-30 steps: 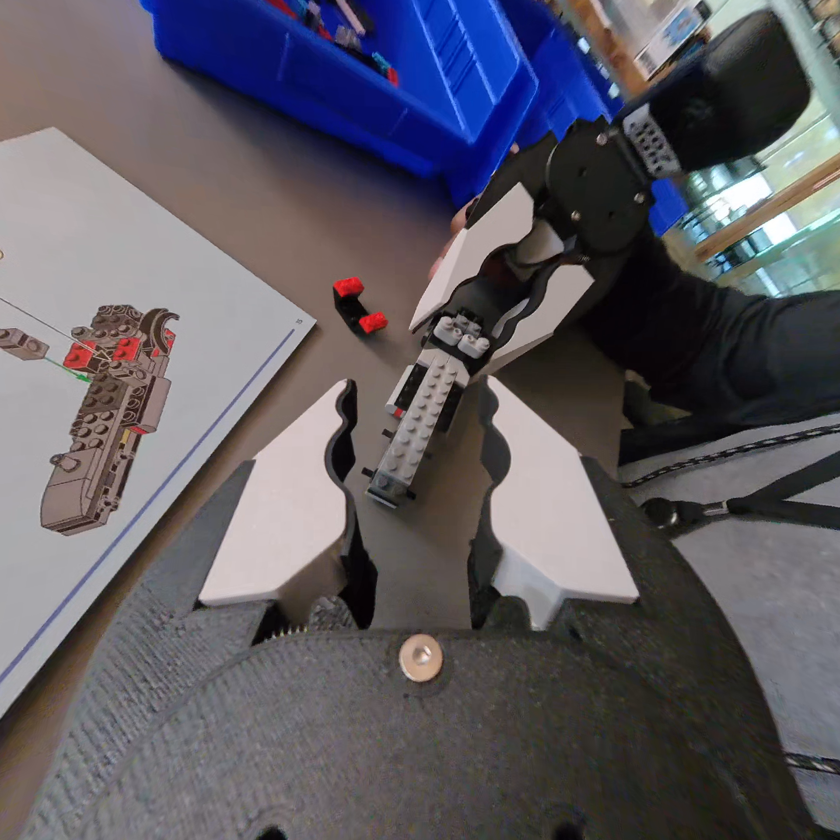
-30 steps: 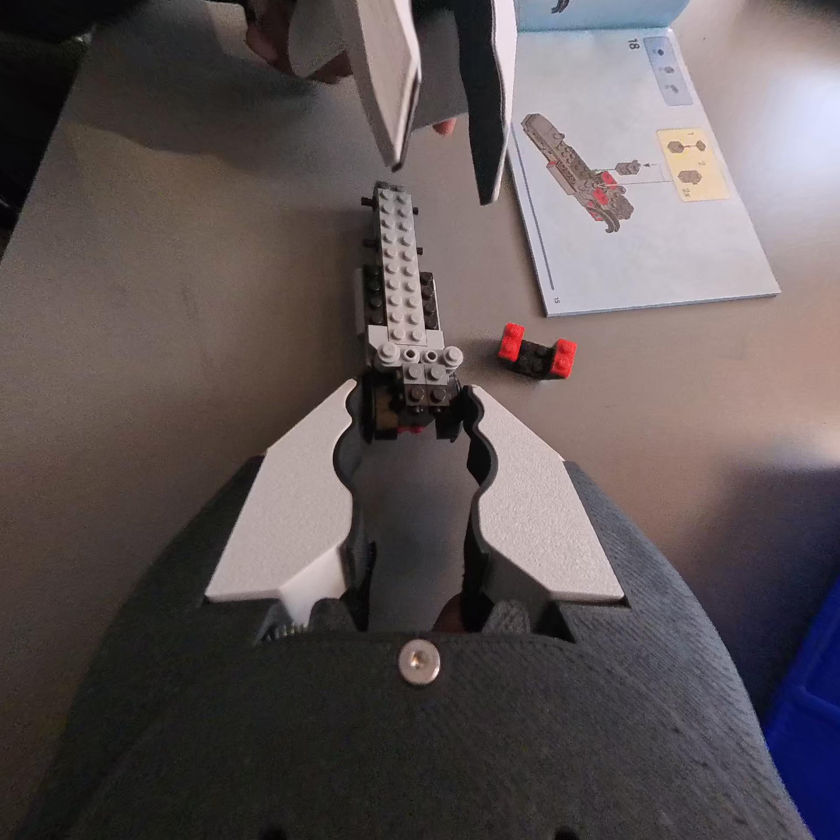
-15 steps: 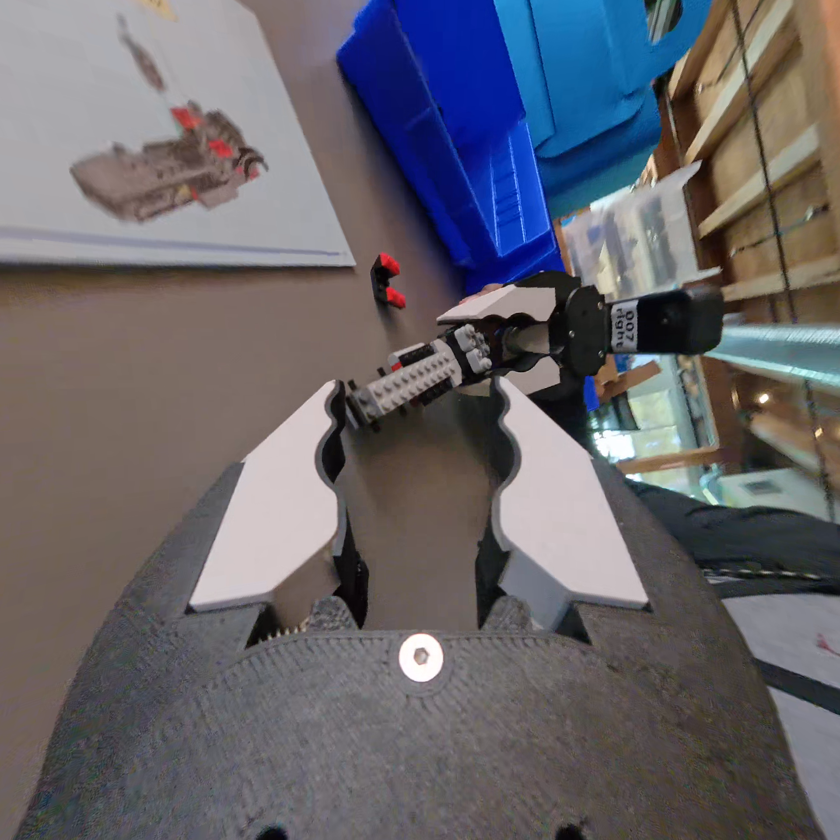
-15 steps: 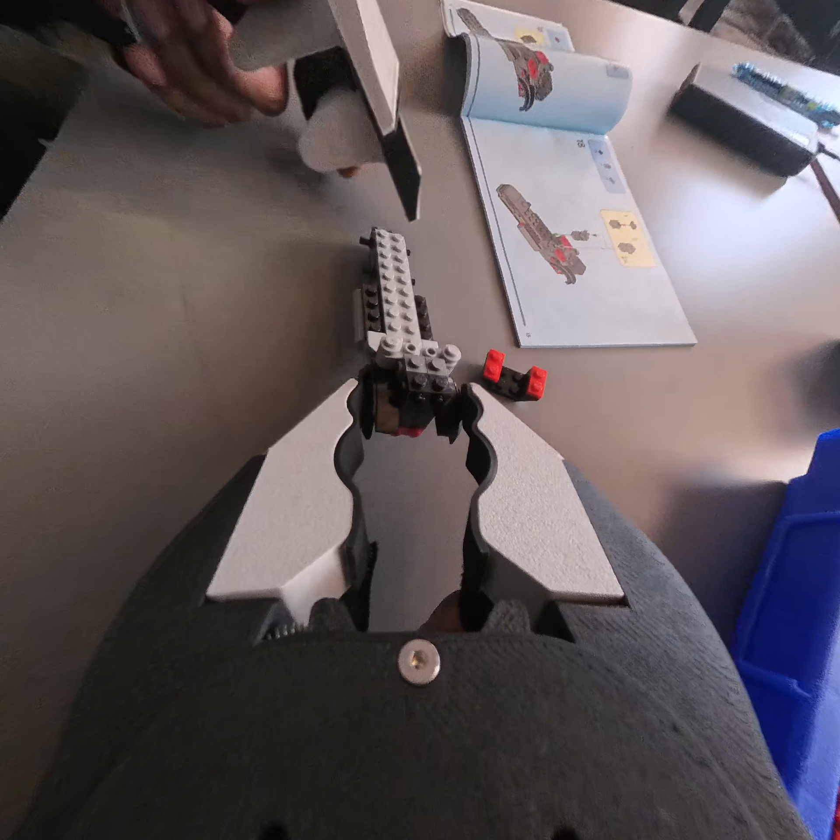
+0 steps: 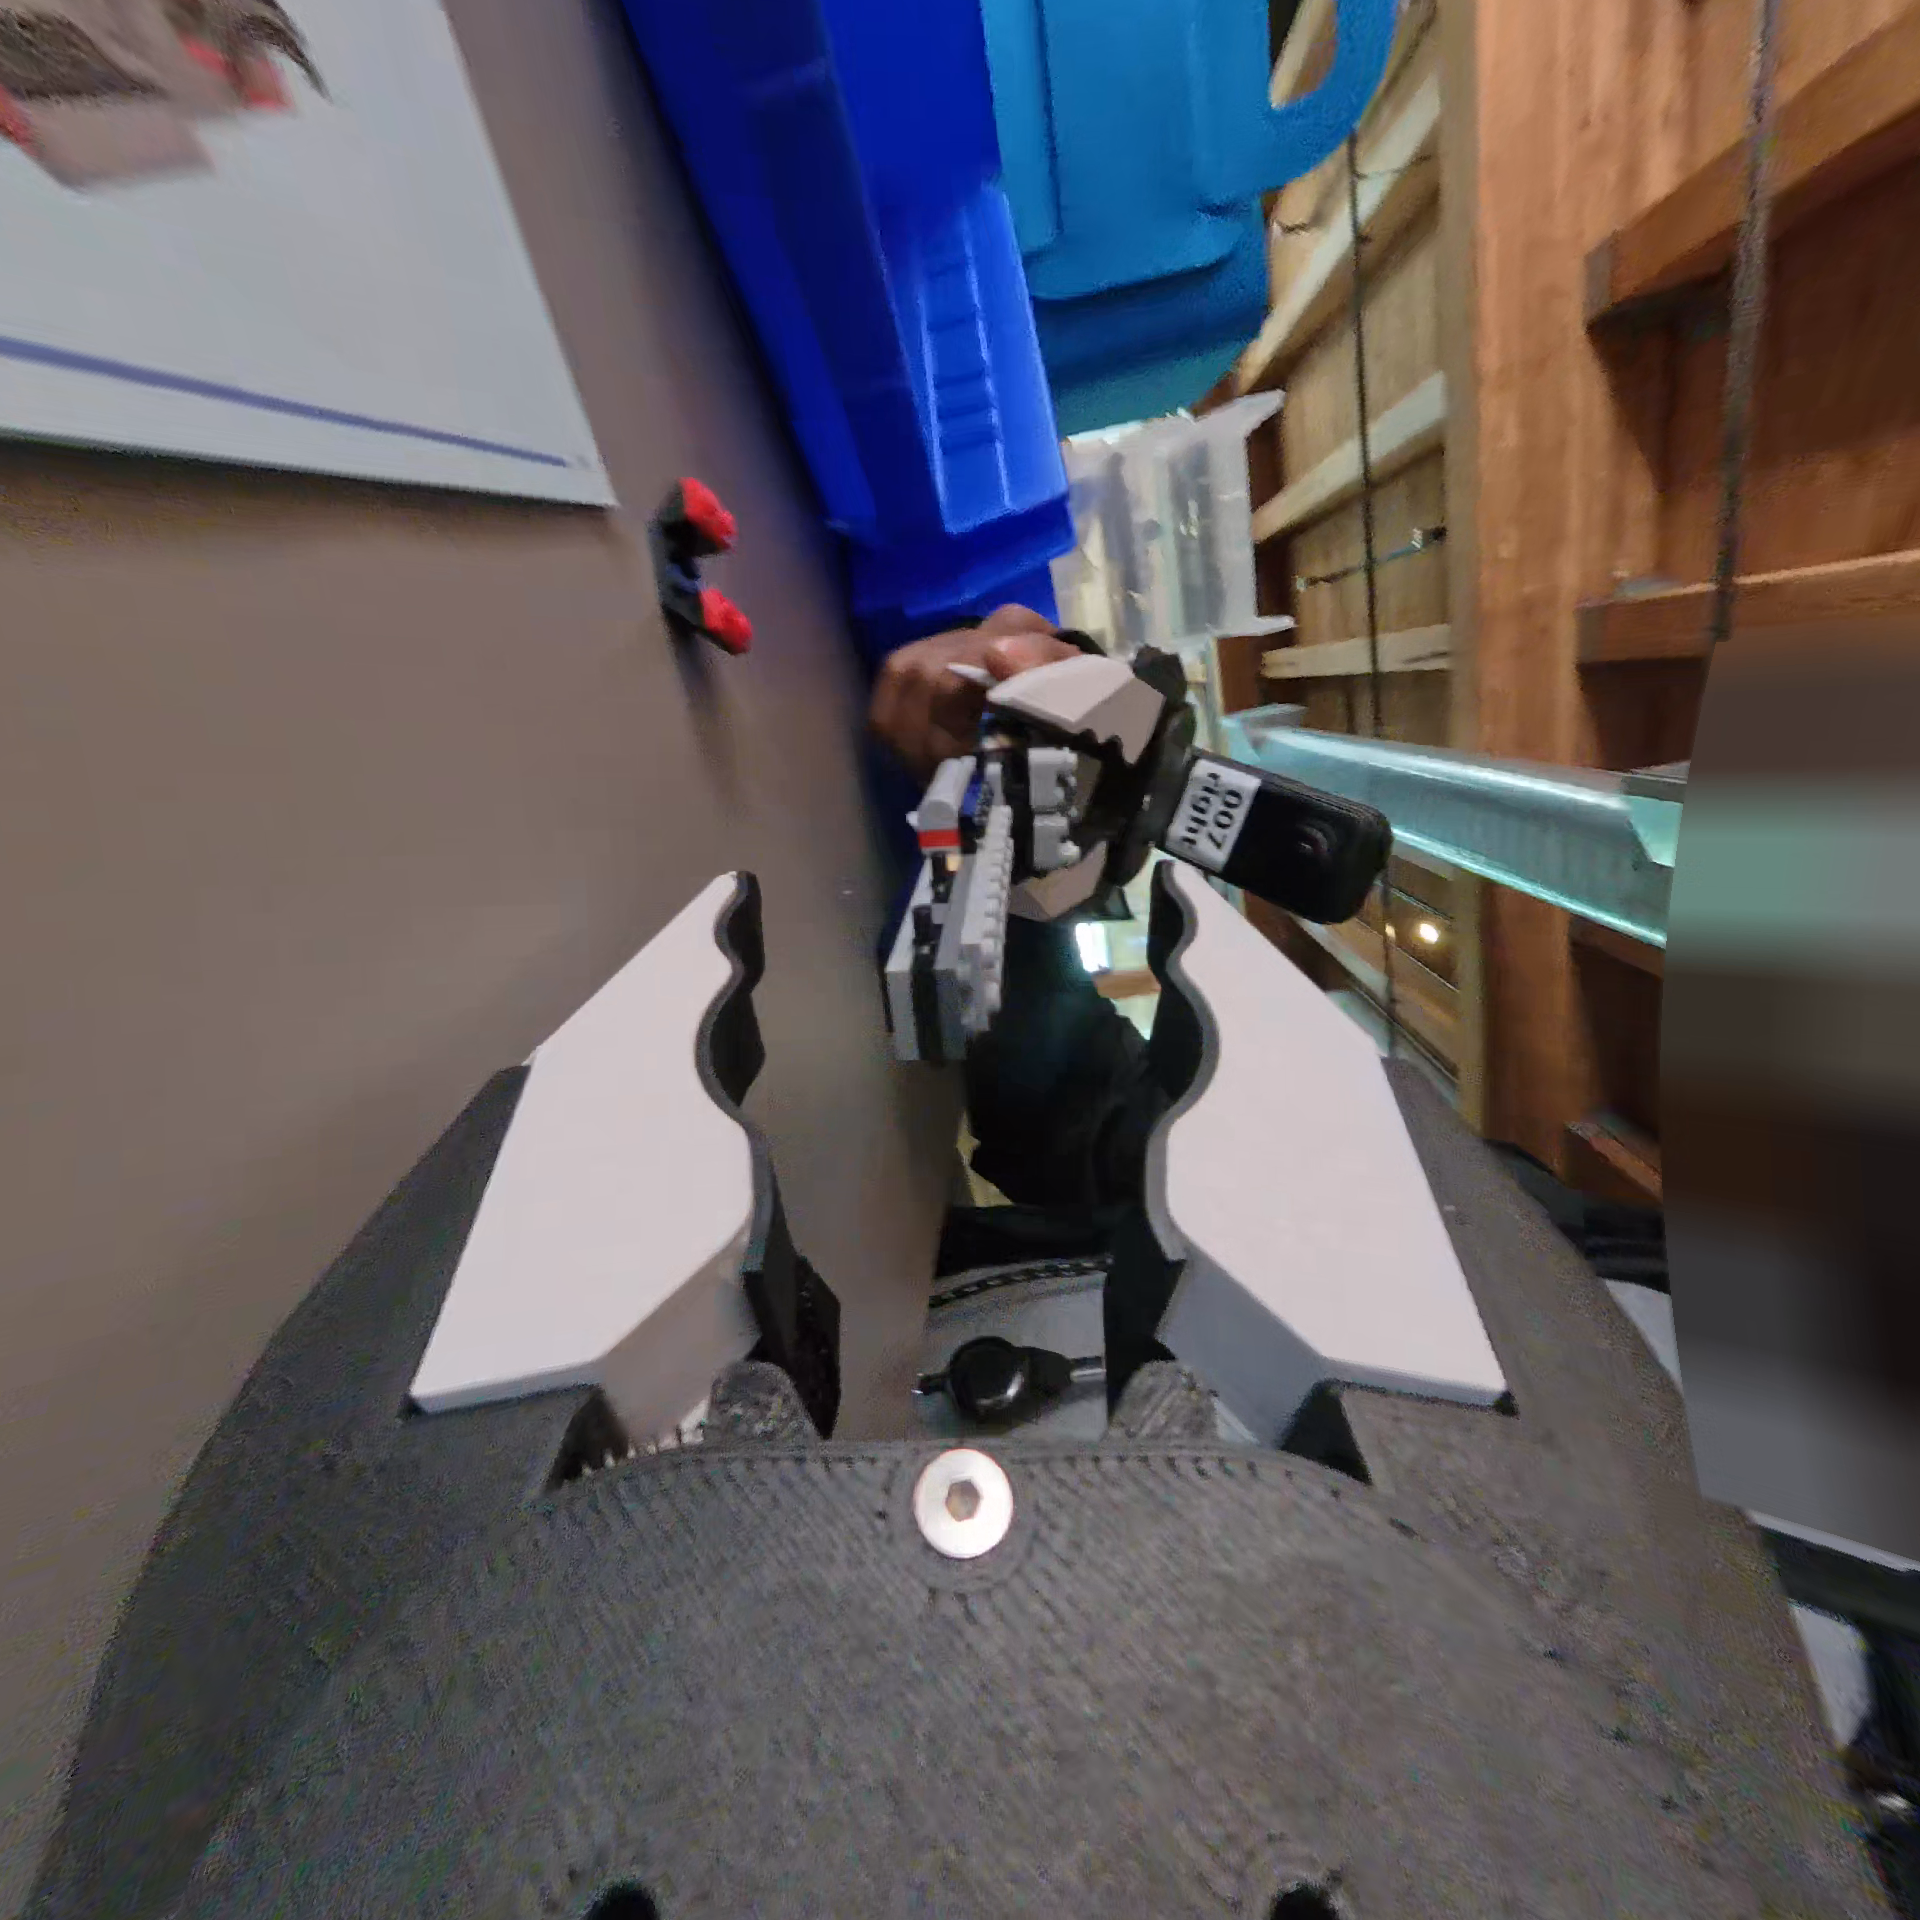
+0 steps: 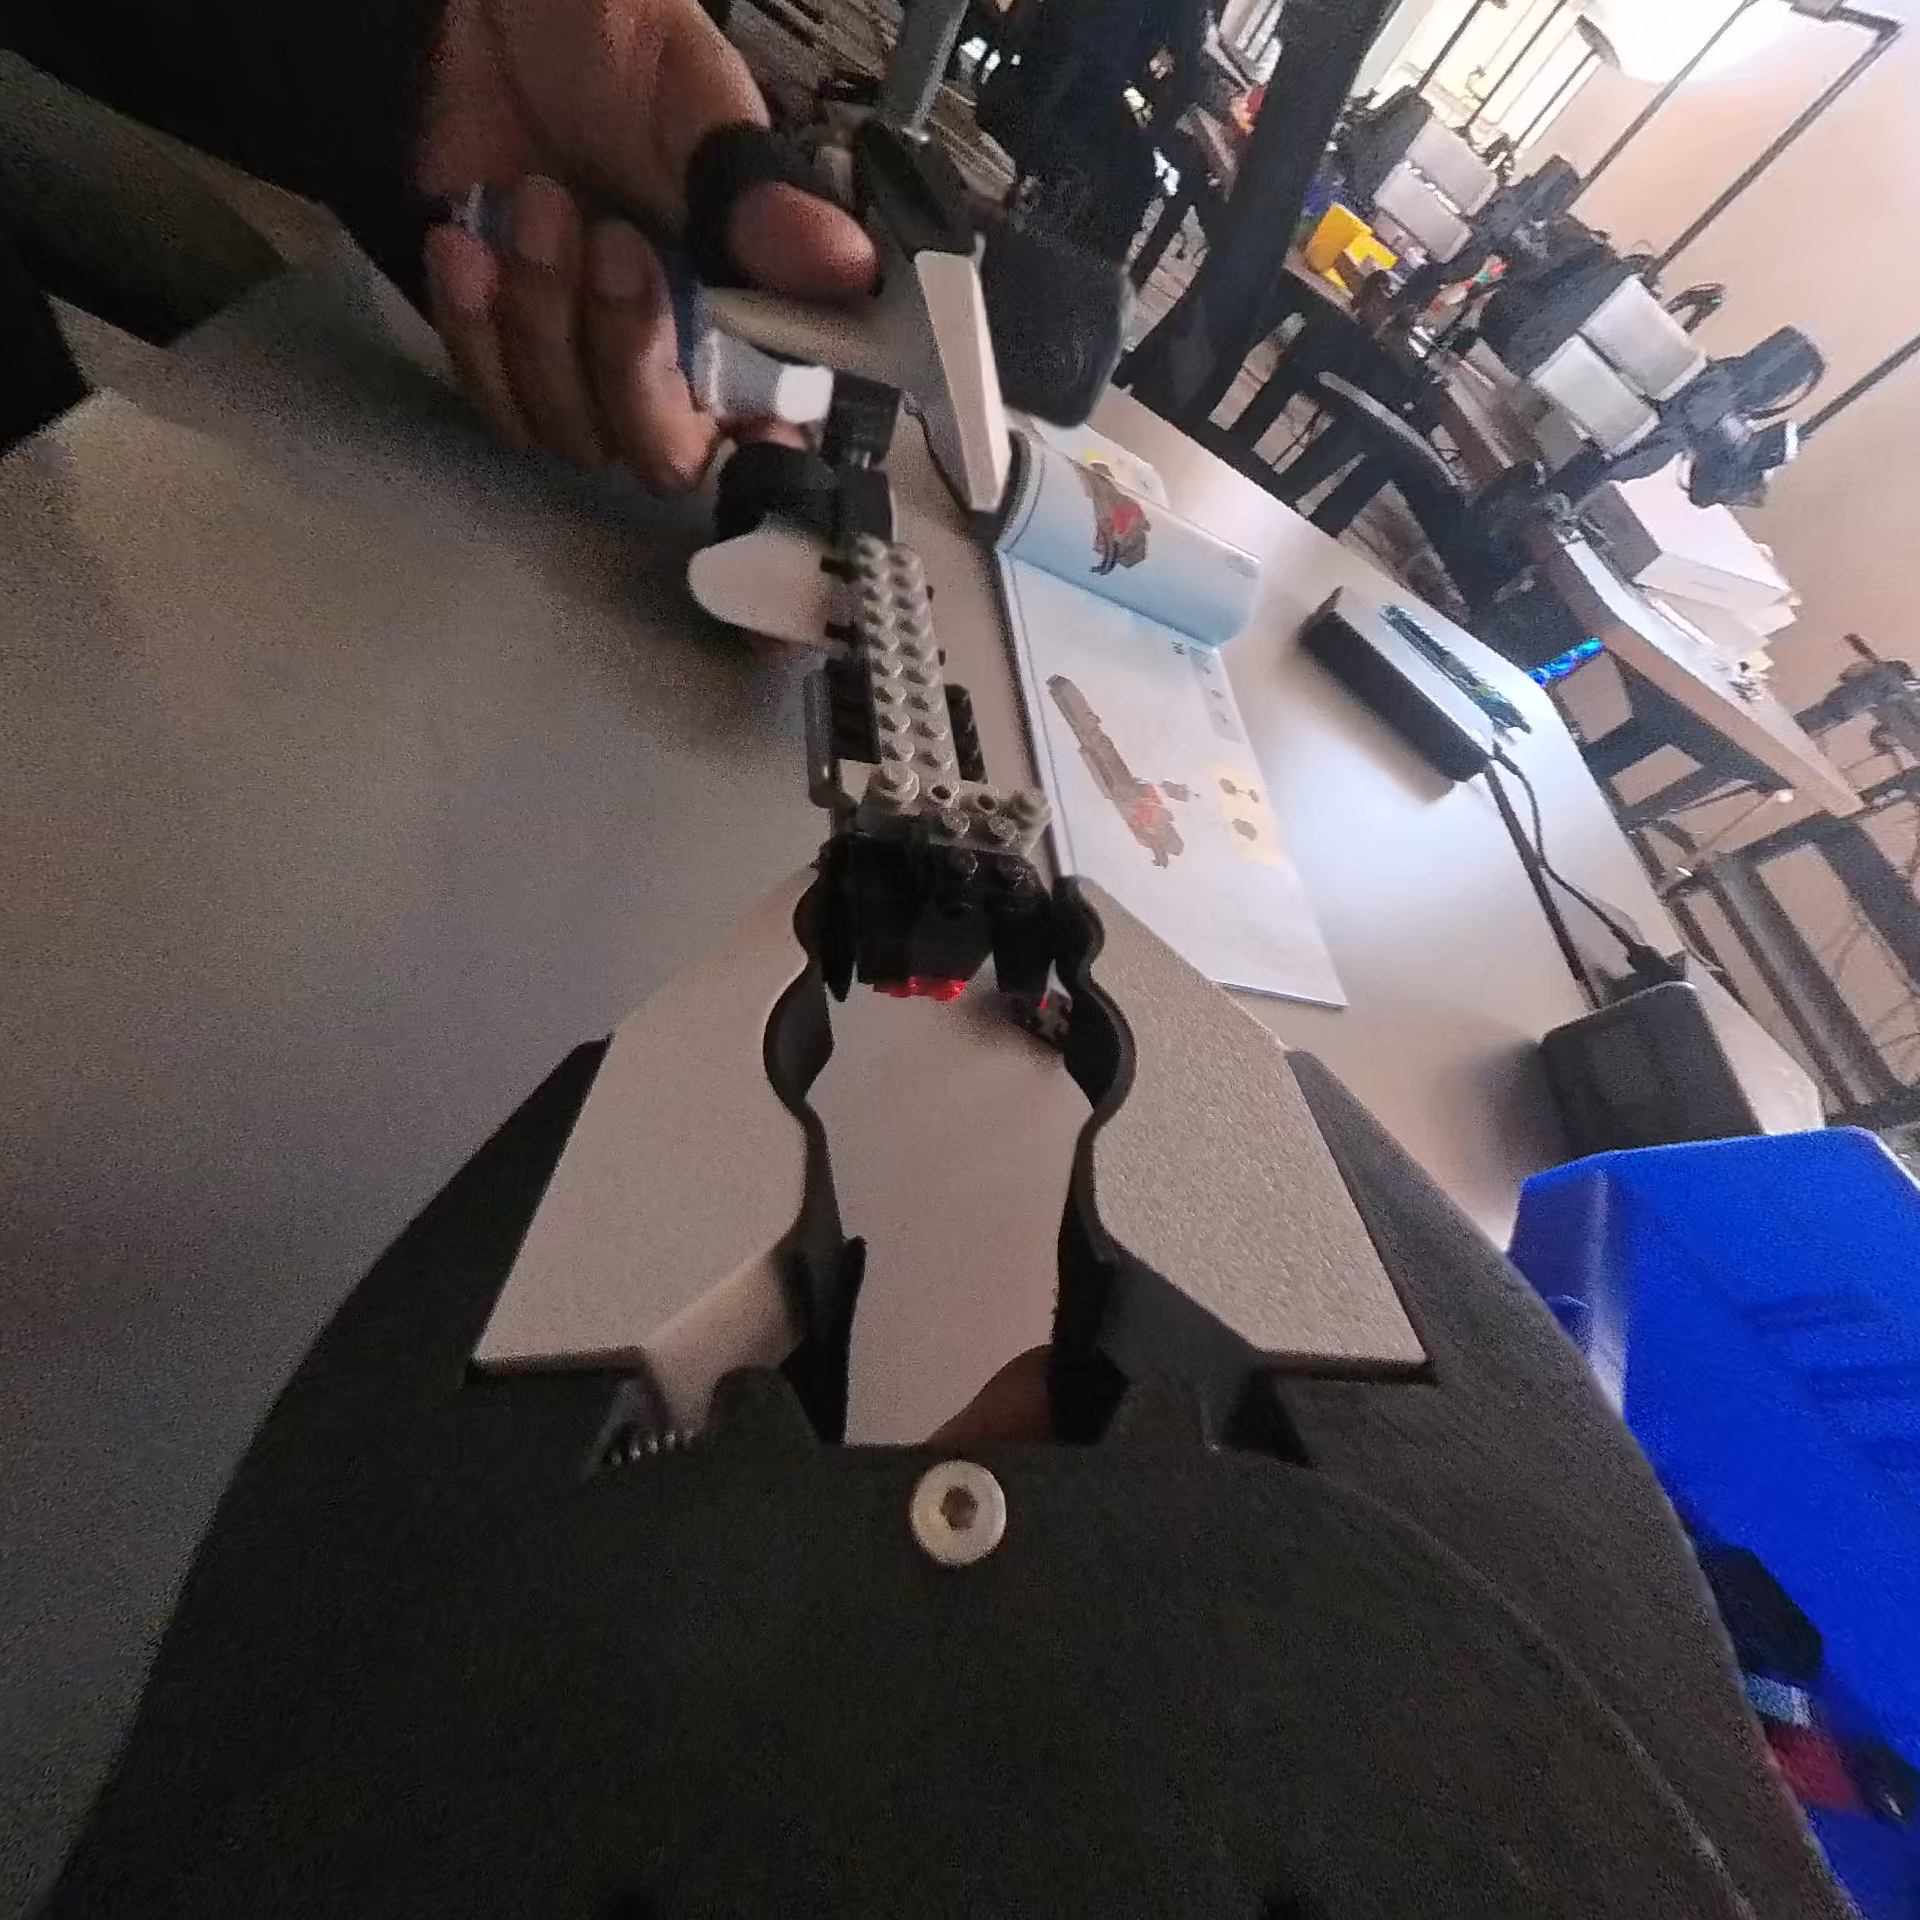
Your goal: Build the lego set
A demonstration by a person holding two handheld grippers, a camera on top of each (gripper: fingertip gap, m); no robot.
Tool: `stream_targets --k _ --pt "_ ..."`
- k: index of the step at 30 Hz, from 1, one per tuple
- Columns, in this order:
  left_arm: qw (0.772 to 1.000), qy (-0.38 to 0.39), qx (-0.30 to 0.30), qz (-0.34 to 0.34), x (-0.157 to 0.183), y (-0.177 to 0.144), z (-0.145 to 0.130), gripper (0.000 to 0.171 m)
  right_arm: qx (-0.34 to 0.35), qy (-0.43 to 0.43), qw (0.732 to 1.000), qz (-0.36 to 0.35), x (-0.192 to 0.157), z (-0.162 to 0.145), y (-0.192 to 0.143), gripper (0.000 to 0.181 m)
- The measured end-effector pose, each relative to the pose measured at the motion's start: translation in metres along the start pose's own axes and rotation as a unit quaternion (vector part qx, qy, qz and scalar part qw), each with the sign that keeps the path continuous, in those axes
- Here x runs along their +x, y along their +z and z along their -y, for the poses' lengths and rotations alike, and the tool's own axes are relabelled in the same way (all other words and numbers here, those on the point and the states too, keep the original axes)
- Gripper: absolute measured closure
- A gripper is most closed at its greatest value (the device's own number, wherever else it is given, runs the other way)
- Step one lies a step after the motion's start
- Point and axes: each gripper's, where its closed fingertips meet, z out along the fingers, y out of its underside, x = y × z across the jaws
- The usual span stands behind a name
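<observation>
The long grey and black lego model [image 6: 902, 675] is gripped at its black end by my right gripper [image 6: 940, 925], which is shut on it and holds it raised off the grey table [image 6: 312, 831]. In the left wrist view the model [image 5: 951, 925] points toward me, its free end between the tips of my open left gripper [image 5: 954, 894], without contact. The left gripper [image 6: 873, 551] also shows in the right wrist view, rolled on its side, fingers straddling the model's far end. A small black piece with two red ends [image 5: 698, 569] lies on the table.
The open instruction booklet [image 6: 1153, 748] lies right of the model. Blue bins [image 5: 883, 312] stand behind the loose piece, and one bin [image 6: 1714, 1299] is close on my right. A black bar [image 6: 1392, 707] and a black box [image 6: 1642, 1049] sit on the table's far side. Some 6 cm of space lies between my two pairs of fingers.
The right gripper has lifted the model off the table and tilted up. The left gripper has rolled onto its side and moved its open fingers around the model's far end.
</observation>
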Motion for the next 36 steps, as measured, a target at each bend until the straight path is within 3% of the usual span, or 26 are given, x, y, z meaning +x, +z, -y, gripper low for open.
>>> stream_targets --k 8,14,18,23,29,36 --pt "0.997 -0.015 -0.048 -0.056 0.011 0.034 -0.005 0.111 -0.001 0.002 1.0 -0.022 0.005 -0.004 0.005 0.138" --pt "0.998 -0.028 -0.031 -0.056 0.007 0.039 0.011 0.14 -0.003 0.033 0.999 -0.036 0.013 -0.008 0.008 0.138" --pt "0.998 -0.037 -0.024 -0.052 0.004 0.039 0.015 0.15 -0.001 0.055 0.998 -0.043 0.018 -0.007 0.007 0.137" --pt "0.998 -0.049 0.017 -0.047 0.003 0.032 0.021 0.152 -0.003 0.077 0.996 -0.05 0.021 -0.008 0.003 0.137" --pt "0.997 -0.018 0.079 0.018 -0.003 0.012 0.016 0.152 -0.011 0.12 0.992 -0.026 0.019 -0.005 -0.005 0.129" --pt "0.996 -0.024 0.088 0.018 -0.001 0.009 -0.009 0.152 -0.005 0.166 0.986 0.003 0.011 0.003 -0.012 0.122"
